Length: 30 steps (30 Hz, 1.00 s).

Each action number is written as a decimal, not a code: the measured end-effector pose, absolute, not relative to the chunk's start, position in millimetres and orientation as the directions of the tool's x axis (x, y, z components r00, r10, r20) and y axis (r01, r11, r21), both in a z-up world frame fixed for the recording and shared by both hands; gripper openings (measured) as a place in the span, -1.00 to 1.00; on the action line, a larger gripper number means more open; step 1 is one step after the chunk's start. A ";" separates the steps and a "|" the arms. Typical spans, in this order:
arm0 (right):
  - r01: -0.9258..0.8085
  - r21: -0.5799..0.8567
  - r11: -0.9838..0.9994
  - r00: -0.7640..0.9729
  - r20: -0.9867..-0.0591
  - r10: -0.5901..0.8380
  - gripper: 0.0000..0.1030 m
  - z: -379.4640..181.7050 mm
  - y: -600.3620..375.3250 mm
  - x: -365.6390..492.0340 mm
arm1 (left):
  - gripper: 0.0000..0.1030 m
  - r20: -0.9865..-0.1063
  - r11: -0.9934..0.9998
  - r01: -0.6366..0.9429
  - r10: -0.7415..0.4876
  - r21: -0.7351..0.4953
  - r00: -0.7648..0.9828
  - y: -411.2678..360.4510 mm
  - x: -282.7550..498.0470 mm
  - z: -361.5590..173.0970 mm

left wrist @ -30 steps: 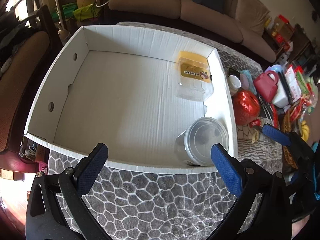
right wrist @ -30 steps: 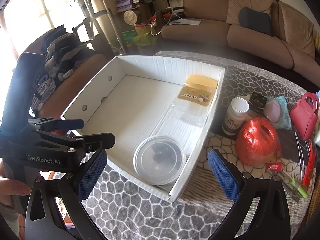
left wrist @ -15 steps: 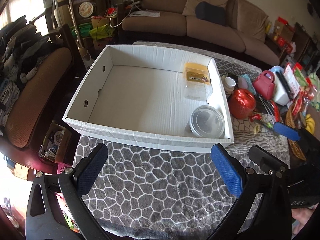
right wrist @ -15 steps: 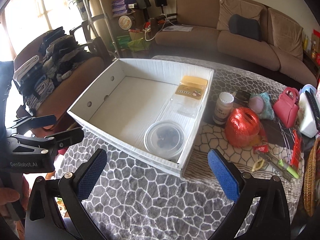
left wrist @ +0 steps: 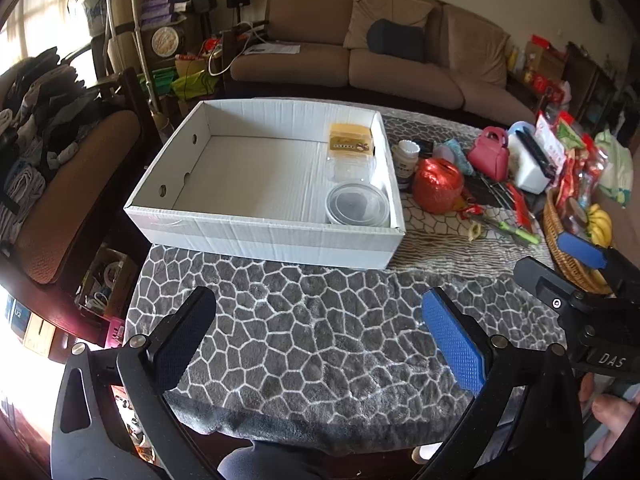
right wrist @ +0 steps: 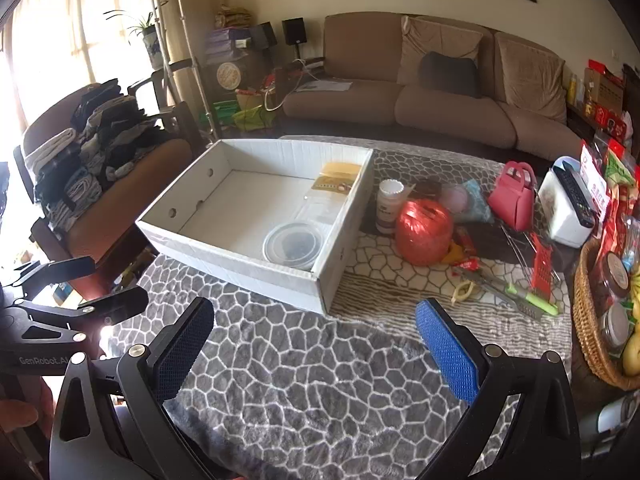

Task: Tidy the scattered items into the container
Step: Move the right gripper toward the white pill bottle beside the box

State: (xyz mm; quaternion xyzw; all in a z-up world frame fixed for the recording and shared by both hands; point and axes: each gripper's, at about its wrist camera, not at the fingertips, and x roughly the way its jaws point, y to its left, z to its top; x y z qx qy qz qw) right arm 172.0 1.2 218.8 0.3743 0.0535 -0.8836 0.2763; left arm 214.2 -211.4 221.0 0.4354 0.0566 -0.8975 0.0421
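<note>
White cardboard box [left wrist: 264,236] now sits farther off: you've pulled both empty, spread-jawed tongs back. Red bag [right wrist: 424,232] at two o'clock looks the likely next pick.

Daylight poured in from the window [right wrist: 60,32] on the left, where the curtains were blown out to near white. The same glare washed over the lower left corner of the left wrist view. The room was otherwise evenly bright, and the white box [left wrist: 256,236] cast only a soft shadow on the worktop [left wrist: 320,340]. Both views bowed strongly at the edges, with dark corners. The middle stayed sharp; the sofa [right wrist: 420,96] looked slightly hazy.
</note>
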 end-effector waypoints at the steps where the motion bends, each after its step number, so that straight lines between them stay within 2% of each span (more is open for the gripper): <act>1: 0.519 0.121 -0.846 -0.569 -0.690 -0.447 1.00 216.7 10.4 173.0 | 1.00 -0.780 -0.991 0.119 -0.024 -0.065 -0.625 -204.8 217.0 220.5; 8: 0.444 0.199 -0.874 -0.564 -0.695 -0.445 1.00 194.2 76.8 169.5 | 1.00 -0.761 -0.990 0.031 0.085 -0.137 -0.643 -158.2 212.2 206.4; 14: 0.413 0.250 -0.876 -0.570 -0.679 -0.462 1.00 181.8 116.8 157.8 | 1.00 -0.753 -0.988 -0.044 0.143 -0.149 -0.643 -112.9 196.2 180.7; 25: 0.322 0.221 -0.921 -0.555 -0.744 -0.372 1.00 127.1 148.7 107.3 | 1.00 -0.768 -0.993 -0.093 0.119 -0.078 -0.629 -57.5 148.3 130.3; 30: 0.307 0.212 -0.928 -0.556 -0.751 -0.356 1.00 108.7 153.9 88.5 | 1.00 -0.721 -0.979 -0.169 0.197 -0.112 -0.664 -46.6 138.2 117.3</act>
